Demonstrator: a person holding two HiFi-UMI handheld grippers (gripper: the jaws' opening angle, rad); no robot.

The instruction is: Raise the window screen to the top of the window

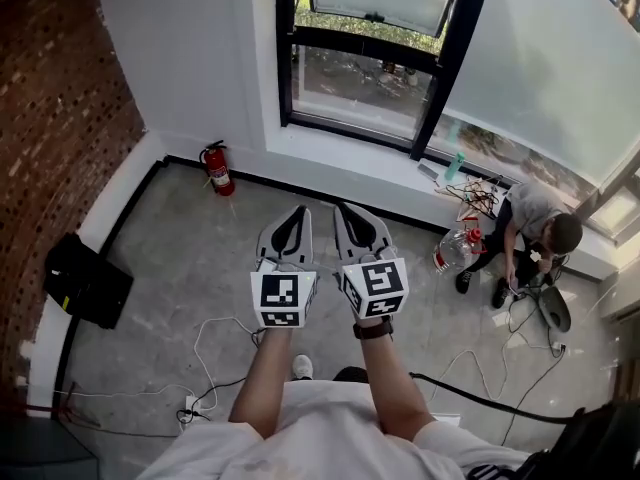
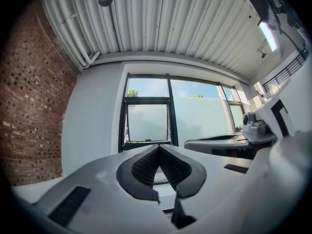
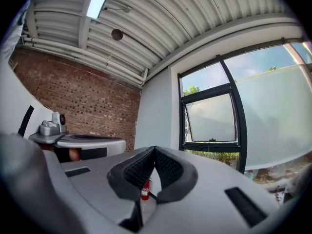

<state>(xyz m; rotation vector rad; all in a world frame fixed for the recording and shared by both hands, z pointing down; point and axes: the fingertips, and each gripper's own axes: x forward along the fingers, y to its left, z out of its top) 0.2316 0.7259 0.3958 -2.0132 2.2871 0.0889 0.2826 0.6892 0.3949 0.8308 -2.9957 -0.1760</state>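
Held the left tool (image 2: 158, 146) clenched, tips pressed together on nothing. Held the right tool (image 3: 154, 149) the same way, shut tight, empty and touching nothing. Faced the window screen (image 3: 278, 116), a pale translucent sheet across the large pane to the right of the black-framed window (image 1: 284, 48), with blue sky visible above its upper edge and greenery below its lower one. Stood well apart from that screen, above a grey floor (image 1: 180, 258). Stretched both bare forearms (image 1: 262, 383) straight ahead from short white sleeves, side by side and near each other, aiming the tools roughly level at the window wall. Wore a dark watch (image 1: 373, 329) on the right wrist. Shared the room with a red fire extinguisher (image 1: 217, 168) by the wall to the left, loose cables (image 1: 215, 333) on the floor, and a person (image 1: 530, 233) crouched at right beneath the screen.
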